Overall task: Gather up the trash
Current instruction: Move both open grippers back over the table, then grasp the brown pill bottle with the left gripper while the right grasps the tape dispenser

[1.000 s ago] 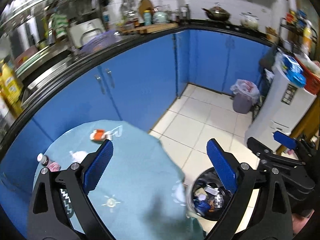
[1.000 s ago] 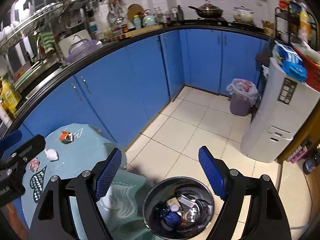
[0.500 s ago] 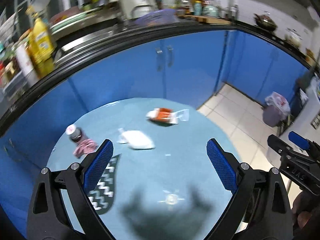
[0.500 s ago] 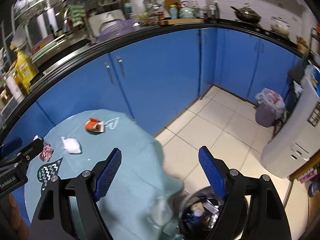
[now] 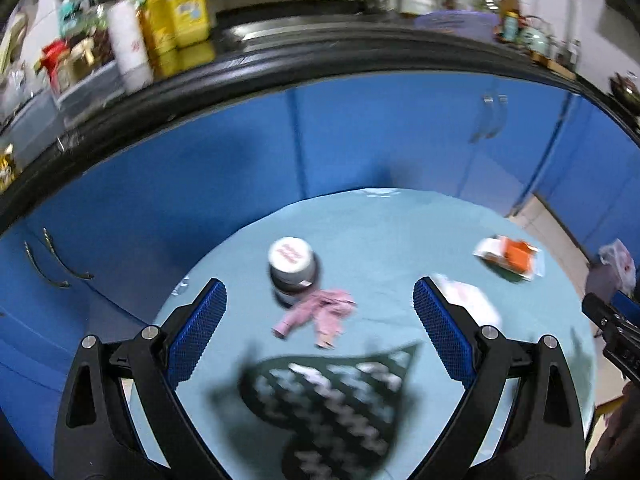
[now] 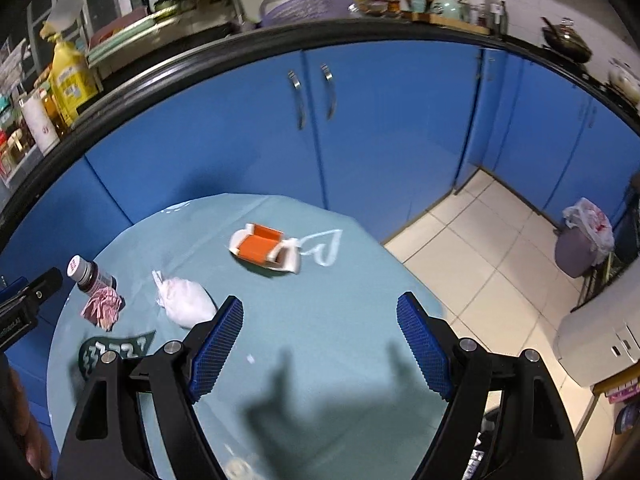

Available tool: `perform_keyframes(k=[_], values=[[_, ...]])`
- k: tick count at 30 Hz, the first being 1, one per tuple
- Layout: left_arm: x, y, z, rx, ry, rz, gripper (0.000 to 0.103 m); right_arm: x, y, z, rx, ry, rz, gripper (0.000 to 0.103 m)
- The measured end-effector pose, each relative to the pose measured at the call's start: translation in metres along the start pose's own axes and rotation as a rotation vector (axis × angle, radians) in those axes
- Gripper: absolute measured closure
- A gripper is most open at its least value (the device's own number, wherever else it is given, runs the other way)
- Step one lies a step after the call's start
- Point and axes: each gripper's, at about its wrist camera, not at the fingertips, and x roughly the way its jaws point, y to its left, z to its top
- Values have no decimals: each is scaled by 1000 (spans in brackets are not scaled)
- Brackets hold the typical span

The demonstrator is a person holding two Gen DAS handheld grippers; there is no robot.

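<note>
A round table with a light blue cloth holds trash. A small dark bottle with a white cap stands beside a crumpled pink wrapper. A white crumpled bag lies to their right. An orange and white carton lies farther right. My left gripper is open above the pink wrapper. My right gripper is open and empty over bare cloth, short of the carton.
Blue cabinets under a black counter curve behind the table. A dark zigzag heart print marks the cloth. A grey bin with a white bag stands on the tiled floor at right, beside a white appliance.
Both grippers have swung left from the black floor bin to the table. The left one now faces the bottle and pink wrapper; the right one faces the carton. Both stayed open.
</note>
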Motion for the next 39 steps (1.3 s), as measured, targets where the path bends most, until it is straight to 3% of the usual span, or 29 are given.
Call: perform_keyframes(k=[8,14,19,24,26,27,29,30,36,39], values=[[62,21,5,-36,92,-23,10,50,27,20,-23,47,-9,26],[80,28,7,-50,108,-35,11,77,34,24,-23,89,-10,26],[90,35,6,-72,140,-44,25,92,42,23,-37,120,5,26],[96,43,2,-96,162,-55,31,100,47,23,-57,129,12,27],[98,44,1,-96,166,-54,40,102,48,23,-66,138,10,45],[98,44,1,-97,171,-55,45,103,49,22,-70,141,8,48],[98,43,1,-99,176,-62,53,100,50,22,-88,136,4,71],[97,43,1,-98,178,-61,56,100,50,21,-90,145,18,76],[90,42,-1,-102,173,-57,56,94,49,16,-93,147,49,99],[87,43,-1,-109,172,-58,56,88,48,13,-93,142,63,102]])
